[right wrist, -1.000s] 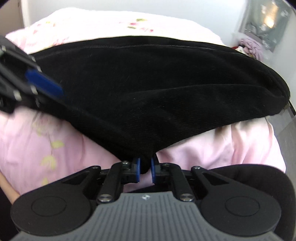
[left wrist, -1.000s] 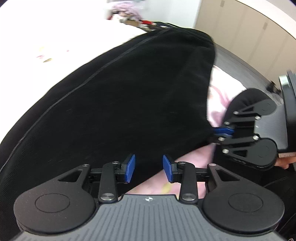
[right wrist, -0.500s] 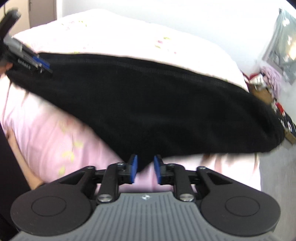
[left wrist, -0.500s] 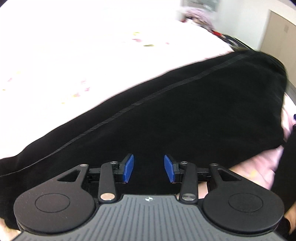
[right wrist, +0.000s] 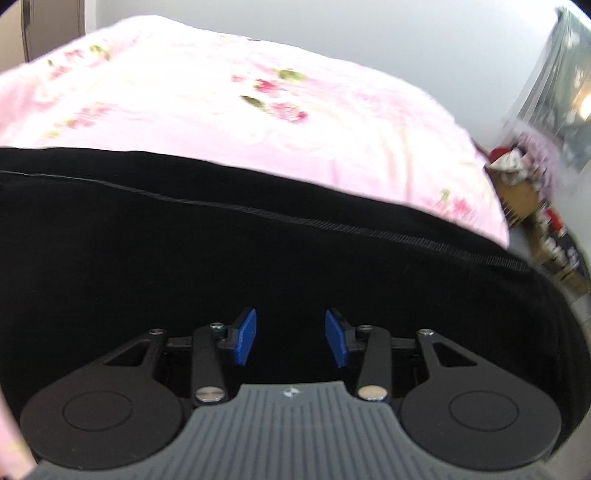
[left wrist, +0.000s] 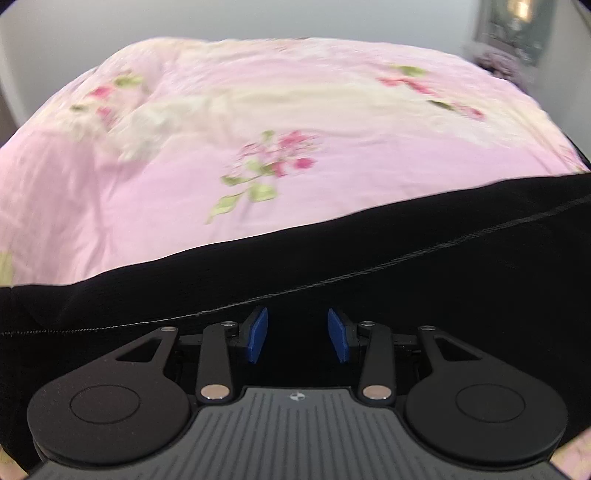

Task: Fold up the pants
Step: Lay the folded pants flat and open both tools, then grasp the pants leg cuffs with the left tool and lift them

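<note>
Left wrist view: pink floral bedcover (left wrist: 258, 110) fills most of the frame, black pants (left wrist: 406, 258) laid across its near edge in a long band, side seam running along it. Right wrist shows the same pants (right wrist: 184, 258), rounded end toward the floor side.

Left gripper (left wrist: 297, 336) hangs over the cloth, tongs partly apart, nothing between the pads — black fabric below only. Right gripper (right wrist: 290, 337) tongs are opening, also nothing pinched.

My read: pants lie lengthwise doubled and I'm between grabs. To do the next fold well I'd take both ends of one short edge, pinch through all layers near the seam, lift just clear of the bed and carry across evenly so the band doesn't skew. Soft quilt underneath — pads may snag bedcover with the pants, so I'd bite shallow.

Room: grey-white wall (left wrist: 258, 18) behind the bed, cluttered corner with boxes (right wrist: 524, 192) at the right, blurred.
</note>
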